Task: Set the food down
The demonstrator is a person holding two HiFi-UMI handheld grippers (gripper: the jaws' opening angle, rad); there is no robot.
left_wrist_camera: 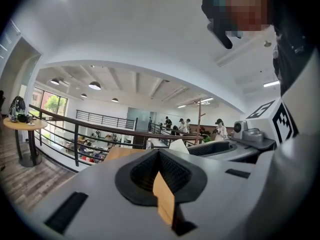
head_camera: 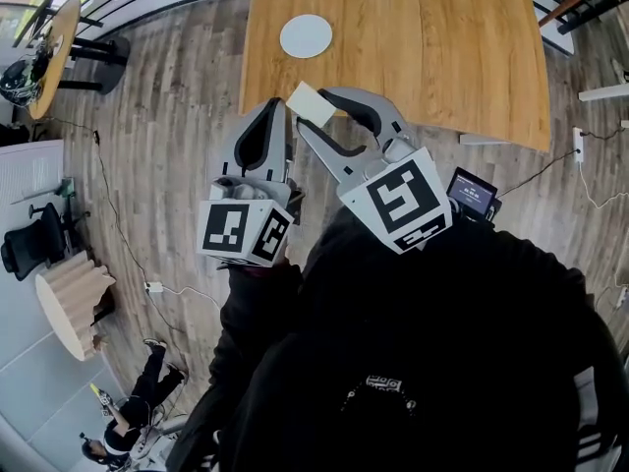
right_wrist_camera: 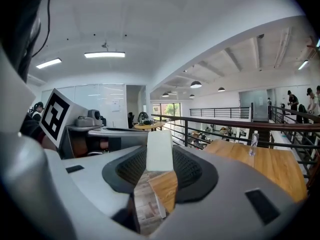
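Note:
The food is a flat cream-white slab (head_camera: 311,103). My right gripper (head_camera: 319,108) is shut on it and holds it in the air just short of the wooden table (head_camera: 442,57). In the right gripper view the slab (right_wrist_camera: 160,150) stands upright between the black pads. A white plate (head_camera: 306,36) lies on the table's near left part, beyond the slab. My left gripper (head_camera: 279,106) hangs close beside the right one, jaws together with nothing between them. Its own view shows the table (left_wrist_camera: 117,153) ahead and the slab (left_wrist_camera: 178,146) to the right.
A black railing (right_wrist_camera: 225,121) runs behind the table, and a clear bottle (right_wrist_camera: 254,143) stands on the tabletop. On the wood floor are a small round table (head_camera: 54,52) at far left, a device with a screen (head_camera: 472,193) and cables at right.

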